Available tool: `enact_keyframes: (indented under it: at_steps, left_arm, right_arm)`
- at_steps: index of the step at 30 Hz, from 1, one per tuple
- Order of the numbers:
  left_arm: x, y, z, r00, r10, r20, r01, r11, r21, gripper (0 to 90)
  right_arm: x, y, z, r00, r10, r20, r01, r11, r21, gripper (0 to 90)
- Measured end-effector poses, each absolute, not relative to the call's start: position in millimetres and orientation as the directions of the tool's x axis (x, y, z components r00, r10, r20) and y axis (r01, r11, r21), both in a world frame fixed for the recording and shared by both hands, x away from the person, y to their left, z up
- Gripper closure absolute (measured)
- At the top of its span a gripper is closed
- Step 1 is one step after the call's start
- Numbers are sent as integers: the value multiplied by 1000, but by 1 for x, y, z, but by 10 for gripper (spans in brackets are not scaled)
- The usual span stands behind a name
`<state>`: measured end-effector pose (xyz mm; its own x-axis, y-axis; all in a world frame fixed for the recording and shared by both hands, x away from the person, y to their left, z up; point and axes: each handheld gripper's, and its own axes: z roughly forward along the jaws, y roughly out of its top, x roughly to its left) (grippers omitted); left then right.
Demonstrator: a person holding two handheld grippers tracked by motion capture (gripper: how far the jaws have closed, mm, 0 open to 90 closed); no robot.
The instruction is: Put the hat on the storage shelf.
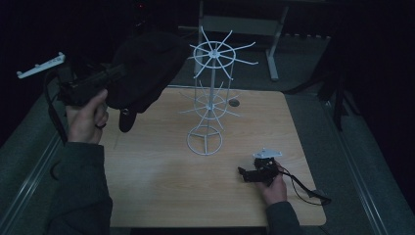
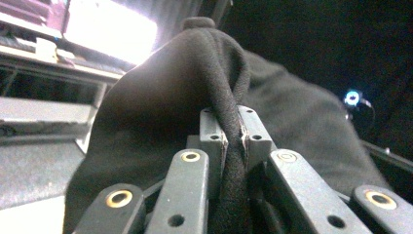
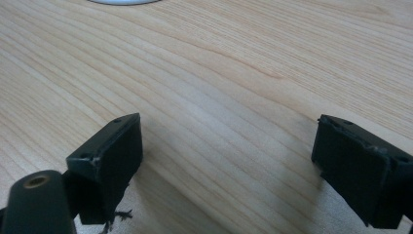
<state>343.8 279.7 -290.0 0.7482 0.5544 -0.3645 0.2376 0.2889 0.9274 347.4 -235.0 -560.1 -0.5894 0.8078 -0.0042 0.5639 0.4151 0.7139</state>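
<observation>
One black hat (image 1: pixel 144 68) — one white wire rack (image 1: pixel 211 93) — two hand-held grippers.

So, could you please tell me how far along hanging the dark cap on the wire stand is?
Done: the left claw is shut on the black fabric cap, lifted off the wooden table. In hand: the cap is held beside the white wire stand. Left: hanging it; no prong carries it, and the right claw rests open.

The left gripper (image 1: pixel 110 74) was held raised above the surface's far left corner, its fingers (image 2: pixel 213 139) pressed tightly together. The right gripper (image 1: pixel 244 173) was kept low near the surface's near right corner, pointed toward the left edge, its fingers (image 3: pixel 109 156) spread wide apart.
</observation>
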Motion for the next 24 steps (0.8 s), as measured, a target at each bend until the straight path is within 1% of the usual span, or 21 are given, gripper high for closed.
enact_keyframes:
  at_steps: [8, 11, 13, 16, 19, 22, 24]
  left_arm:
    - [349, 264, -299, 761, 557, -332, 271, 191, 943, 839]
    - [351, 263, -304, 761, 552, -340, 288, 181, 940, 835]
    - [354, 265, -311, 763, 536, -362, 311, 186, 932, 831]
    - [357, 263, -317, 754, 544, -367, 334, 164, 928, 825]
    - [360, 260, -324, 755, 533, -381, 353, 159, 922, 817]
    - [363, 256, -328, 750, 538, -384, 368, 143, 919, 791]
    - [365, 253, -330, 745, 545, -383, 379, 126, 917, 757]
  right_arm:
    - [347, -235, -560, -590, 808, -4, 564, 415, 714, 110]
    - [347, -235, -560, -589, 808, -5, 563, 415, 714, 110]
    - [347, -235, -560, -589, 808, -5, 564, 415, 714, 110]
    - [347, -235, -560, -589, 808, -5, 563, 415, 714, 110]
    - [347, -235, -560, -590, 808, -5, 563, 416, 714, 110]
    - [347, -235, -560, -589, 808, -4, 564, 415, 714, 110]
    - [347, -235, -560, -590, 807, -4, 564, 415, 714, 110]
